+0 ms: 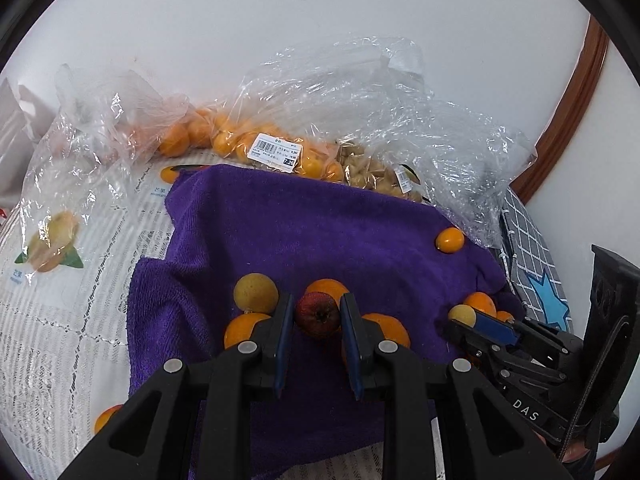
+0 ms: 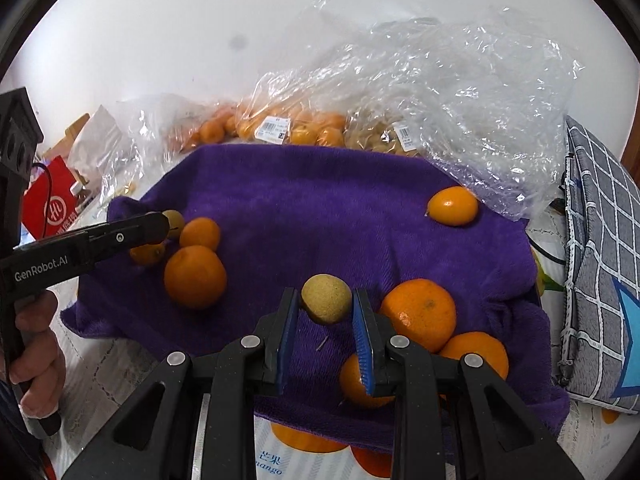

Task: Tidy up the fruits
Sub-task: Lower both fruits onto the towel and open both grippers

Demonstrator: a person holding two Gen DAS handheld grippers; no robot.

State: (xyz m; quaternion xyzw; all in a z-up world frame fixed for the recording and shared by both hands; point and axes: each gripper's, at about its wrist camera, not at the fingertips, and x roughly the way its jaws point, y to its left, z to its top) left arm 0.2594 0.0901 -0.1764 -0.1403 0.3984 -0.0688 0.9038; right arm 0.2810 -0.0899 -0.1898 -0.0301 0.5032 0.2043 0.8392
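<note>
A purple towel (image 1: 304, 232) lies on the table with loose fruit on it. My left gripper (image 1: 317, 312) is shut on a small dark red fruit (image 1: 318, 314), low over the towel, with oranges (image 1: 244, 328) and a yellow-green fruit (image 1: 256, 293) close around it. My right gripper (image 2: 326, 300) is shut on a yellow-green round fruit (image 2: 326, 298), with oranges (image 2: 420, 314) just to its right. The right gripper also shows at the right of the left wrist view (image 1: 476, 320). A lone kumquat (image 2: 453, 205) lies at the towel's far right.
Clear plastic bags of oranges (image 1: 240, 140) and of pale nuts (image 1: 376, 176) lie behind the towel against the white wall. A grey checked cloth (image 2: 600, 240) lies to the right. A red box (image 2: 52, 204) stands at the far left.
</note>
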